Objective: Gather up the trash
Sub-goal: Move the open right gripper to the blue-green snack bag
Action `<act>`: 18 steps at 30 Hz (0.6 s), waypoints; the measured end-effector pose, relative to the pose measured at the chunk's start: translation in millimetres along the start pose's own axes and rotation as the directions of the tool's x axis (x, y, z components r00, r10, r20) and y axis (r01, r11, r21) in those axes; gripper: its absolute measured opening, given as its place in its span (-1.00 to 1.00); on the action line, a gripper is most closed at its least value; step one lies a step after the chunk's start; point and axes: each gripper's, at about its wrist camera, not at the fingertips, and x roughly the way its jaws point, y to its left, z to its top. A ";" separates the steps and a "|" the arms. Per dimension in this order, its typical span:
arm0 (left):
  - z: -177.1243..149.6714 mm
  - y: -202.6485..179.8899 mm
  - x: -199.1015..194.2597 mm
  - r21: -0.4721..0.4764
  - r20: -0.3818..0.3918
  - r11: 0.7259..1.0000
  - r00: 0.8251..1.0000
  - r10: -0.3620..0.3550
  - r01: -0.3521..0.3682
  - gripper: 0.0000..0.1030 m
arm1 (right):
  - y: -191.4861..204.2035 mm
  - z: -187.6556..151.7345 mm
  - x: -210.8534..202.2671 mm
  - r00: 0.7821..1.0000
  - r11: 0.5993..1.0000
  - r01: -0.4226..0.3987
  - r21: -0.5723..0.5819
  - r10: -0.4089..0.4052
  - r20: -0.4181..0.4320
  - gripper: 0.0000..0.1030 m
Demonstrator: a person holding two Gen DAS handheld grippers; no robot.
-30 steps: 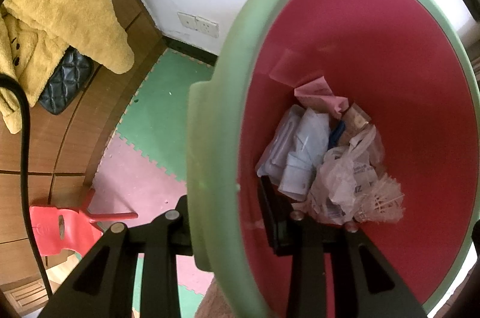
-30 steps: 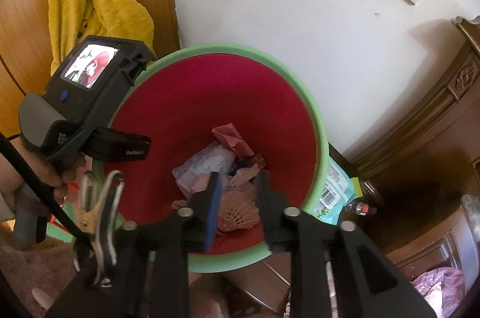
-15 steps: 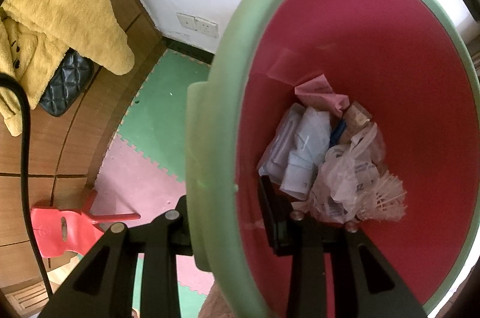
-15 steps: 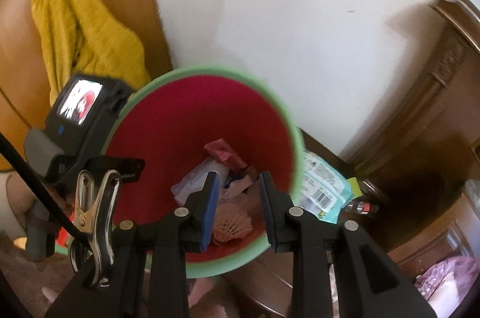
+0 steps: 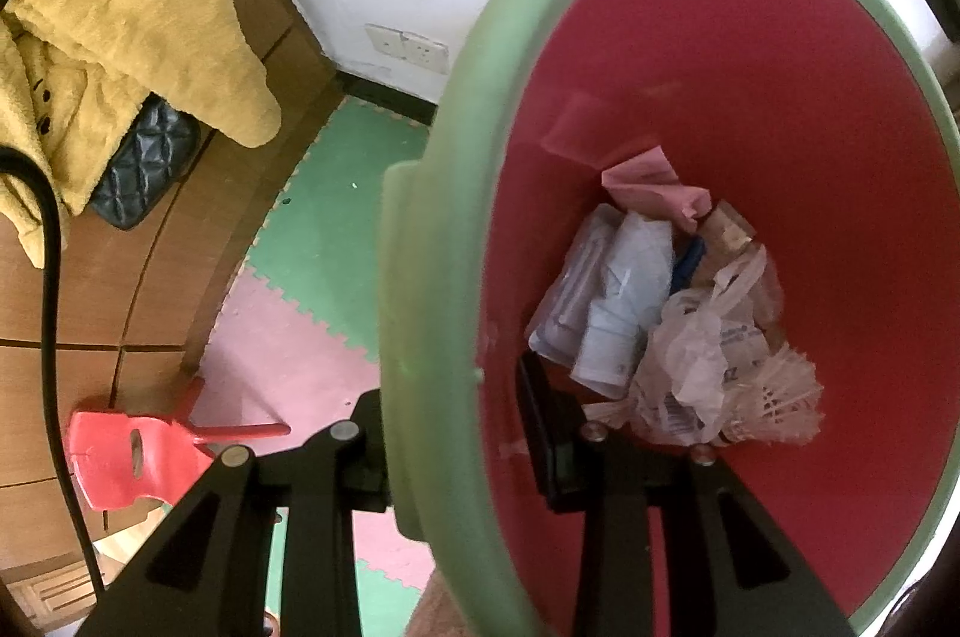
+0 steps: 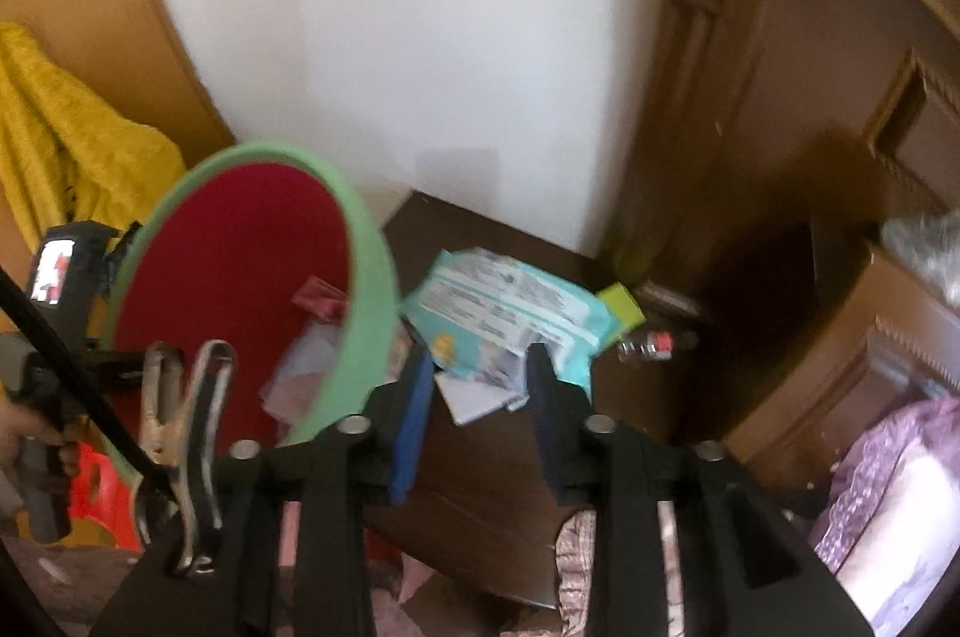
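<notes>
From the left wrist we look straight down into the bin (image 5: pixel 780 108), green outside and red inside, and our left tool (image 5: pixel 456 433) is clamped on its rim, one finger outside the green wall, the other inside against the red. At the bottom of the bin lies the trash (image 5: pixel 666 313): crumpled white wrappers, a pink scrap, a thin plastic bag and a shuttlecock (image 5: pixel 780 406) at the pile's edge. Beyond the rim we see green and pink floor mats (image 5: pixel 324 241), a red plastic stool (image 5: pixel 126 457) and a yellow fleece garment (image 5: pixel 120 36) hanging by the wooden panel. Over to the right wrist, a blurred view: our right tool (image 6: pixel 477 409) points down at an angle, its jaws opening, nothing pressed between the pads. Just beyond its tips a pale blue wipes packet (image 6: pixel 510 307) lies on the dark wooden worktop (image 6: pixel 480 505), touching nothing of the tool. The bin (image 6: pixel 366 277) sits to the left, rim just beside the left finger, and a hand (image 6: pixel 24 433) grips the other tool's handle there.
</notes>
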 end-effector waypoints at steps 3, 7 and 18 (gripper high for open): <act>-1.5 1.3 0.6 -0.008 -0.005 1.000 1.000 0.010 -0.010 -0.34 | -15.6 -6.4 19.4 0.999 0.998 -0.020 0.068 0.023 -0.043 -0.15; -4.0 3.9 0.4 -0.017 -0.006 1.000 1.000 0.013 -0.013 -0.32 | -36.9 -13.3 53.5 0.993 0.987 -0.049 0.152 0.065 -0.102 -0.11; -7.7 0.2 -1.6 -0.047 -0.021 0.998 0.999 0.036 -0.036 -0.31 | -78.0 -17.2 131.8 0.971 0.963 -0.062 0.262 0.119 -0.209 0.07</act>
